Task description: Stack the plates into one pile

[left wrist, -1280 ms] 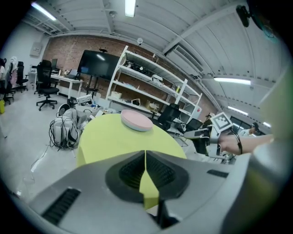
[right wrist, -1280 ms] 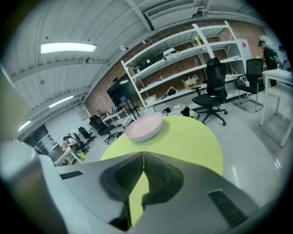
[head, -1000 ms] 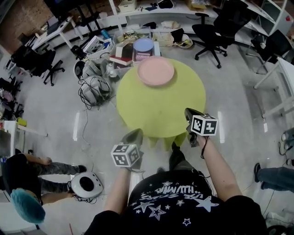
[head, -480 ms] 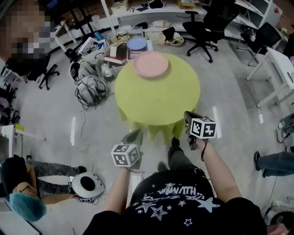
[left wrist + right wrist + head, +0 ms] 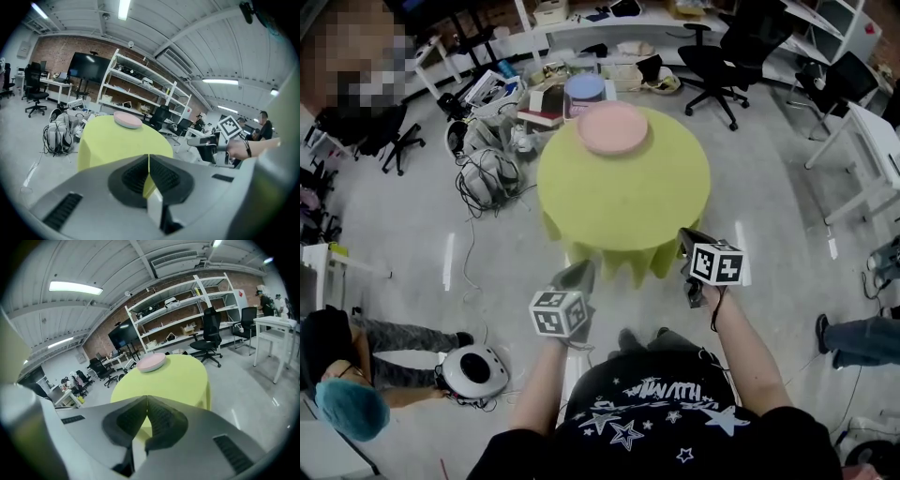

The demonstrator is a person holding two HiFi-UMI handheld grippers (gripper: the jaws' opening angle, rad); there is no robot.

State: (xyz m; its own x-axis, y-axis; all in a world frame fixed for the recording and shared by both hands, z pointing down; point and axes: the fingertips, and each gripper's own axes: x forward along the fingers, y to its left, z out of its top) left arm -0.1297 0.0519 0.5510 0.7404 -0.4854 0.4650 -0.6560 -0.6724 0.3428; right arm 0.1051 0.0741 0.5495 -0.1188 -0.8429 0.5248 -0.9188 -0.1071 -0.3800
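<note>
A pink plate pile (image 5: 611, 127) rests at the far edge of the round table with a yellow-green cloth (image 5: 623, 202). It also shows in the left gripper view, plate (image 5: 128, 120) on table (image 5: 117, 140), and in the right gripper view, plate (image 5: 151, 362) on table (image 5: 180, 376). My left gripper (image 5: 577, 272) hangs short of the table's near edge, jaws shut and empty (image 5: 149, 157). Level with it on the other side, my right gripper (image 5: 686, 234) is likewise shut with nothing in it (image 5: 146, 398). Both point toward the table.
A blue round dish (image 5: 585, 89) sits on boxes and books just beyond the table. Bags and cables (image 5: 487, 178) lie on the floor at the left. Office chairs (image 5: 722, 52) stand at the back right, a white desk (image 5: 862, 141) at the right. A person (image 5: 347, 412) crouches at lower left.
Both grippers have drawn back from the table. The right one, which overlapped the near edge before, is now off it. Both stay shut.
</note>
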